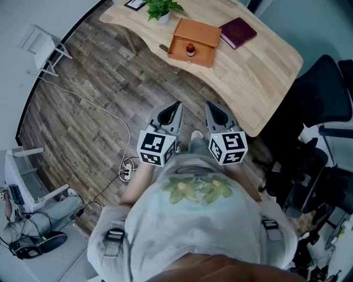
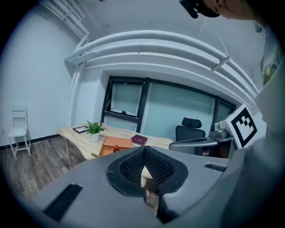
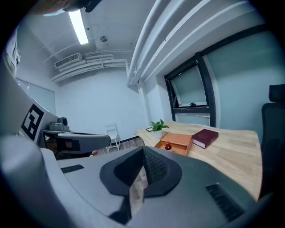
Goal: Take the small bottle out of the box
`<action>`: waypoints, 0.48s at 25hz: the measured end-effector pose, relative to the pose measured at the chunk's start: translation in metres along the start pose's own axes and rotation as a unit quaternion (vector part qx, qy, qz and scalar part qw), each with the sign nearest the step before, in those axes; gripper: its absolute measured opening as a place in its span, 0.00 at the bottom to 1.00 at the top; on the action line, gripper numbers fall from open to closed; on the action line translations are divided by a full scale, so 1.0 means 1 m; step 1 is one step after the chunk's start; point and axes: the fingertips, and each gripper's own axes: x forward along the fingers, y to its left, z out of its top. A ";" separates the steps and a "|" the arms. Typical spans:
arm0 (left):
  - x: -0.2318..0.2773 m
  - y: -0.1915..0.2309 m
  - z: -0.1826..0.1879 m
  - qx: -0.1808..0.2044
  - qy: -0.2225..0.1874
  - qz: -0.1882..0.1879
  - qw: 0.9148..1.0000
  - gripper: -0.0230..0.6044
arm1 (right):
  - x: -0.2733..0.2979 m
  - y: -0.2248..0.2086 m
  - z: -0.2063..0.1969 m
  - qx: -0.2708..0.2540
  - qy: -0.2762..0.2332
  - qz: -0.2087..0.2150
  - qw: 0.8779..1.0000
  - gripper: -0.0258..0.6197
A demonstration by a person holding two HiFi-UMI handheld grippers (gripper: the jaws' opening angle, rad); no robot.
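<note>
The small bottle (image 1: 190,49) with a red cap stands in an open orange box (image 1: 196,39) on the light wooden table (image 1: 265,82). My left gripper (image 1: 177,105) and right gripper (image 1: 210,105) are held side by side close to the body, over the wooden floor and short of the table's near edge. Both are shut with nothing between the jaws. From the left gripper (image 2: 144,148) the box (image 2: 116,143) and bottle (image 2: 116,148) lie far ahead. The right gripper (image 3: 143,148) looks toward the box (image 3: 178,141) and bottle (image 3: 168,145).
On the table stand a potted plant (image 1: 161,10), a dark red book (image 1: 238,32) beside the box, and a small framed picture (image 1: 134,4). A black office chair (image 1: 325,93) is at the right. A white chair (image 1: 47,47) and a floor cable with power strip (image 1: 127,171) are at the left.
</note>
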 end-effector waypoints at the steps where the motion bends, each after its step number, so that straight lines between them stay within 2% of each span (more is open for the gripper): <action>1: 0.004 0.001 0.000 0.002 0.002 -0.001 1.000 0.05 | 0.002 -0.002 0.000 0.001 0.000 0.000 1.000 0.05; 12: 0.057 0.002 0.001 -0.004 0.010 -0.009 1.000 0.05 | 0.025 -0.042 0.013 -0.018 -0.002 0.004 1.000 0.05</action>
